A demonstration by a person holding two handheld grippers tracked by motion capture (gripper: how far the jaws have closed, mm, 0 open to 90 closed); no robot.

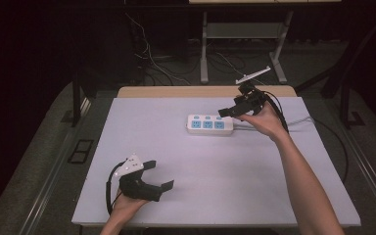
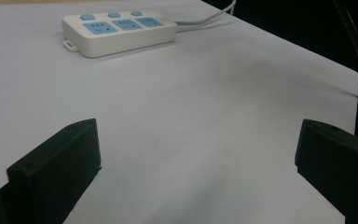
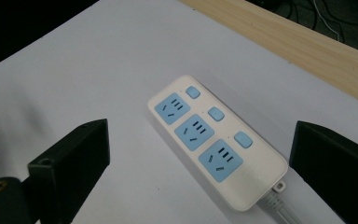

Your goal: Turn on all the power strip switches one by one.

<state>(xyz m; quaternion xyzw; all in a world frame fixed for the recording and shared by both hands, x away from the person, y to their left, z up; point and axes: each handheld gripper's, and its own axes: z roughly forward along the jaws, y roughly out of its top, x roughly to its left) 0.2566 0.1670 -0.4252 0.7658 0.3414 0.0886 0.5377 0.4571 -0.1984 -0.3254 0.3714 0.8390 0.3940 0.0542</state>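
The left gripper [image 1: 160, 175] sits low at the near left of the tabletop [image 1: 225, 166], fingers spread wide and holding nothing, well apart from the power strip [image 1: 209, 124]. The power strip lies flat at the far centre of the tabletop, its three blue sockets facing up and its cord [image 1: 298, 120] running off to the right. The right gripper [image 1: 231, 112] hovers just above the strip's right end, fingers spread wide and not touching it.

Wide bare table [image 1: 225, 166] across the centre and lower right of the high view, power strip [image 1: 209, 124] the lone obstacle at upper centre, its cord [image 1: 298, 121] trailing right, right gripper [image 1: 229, 112] hovering above it, left gripper [image 1: 157, 175] low at lower left, jaws spread.
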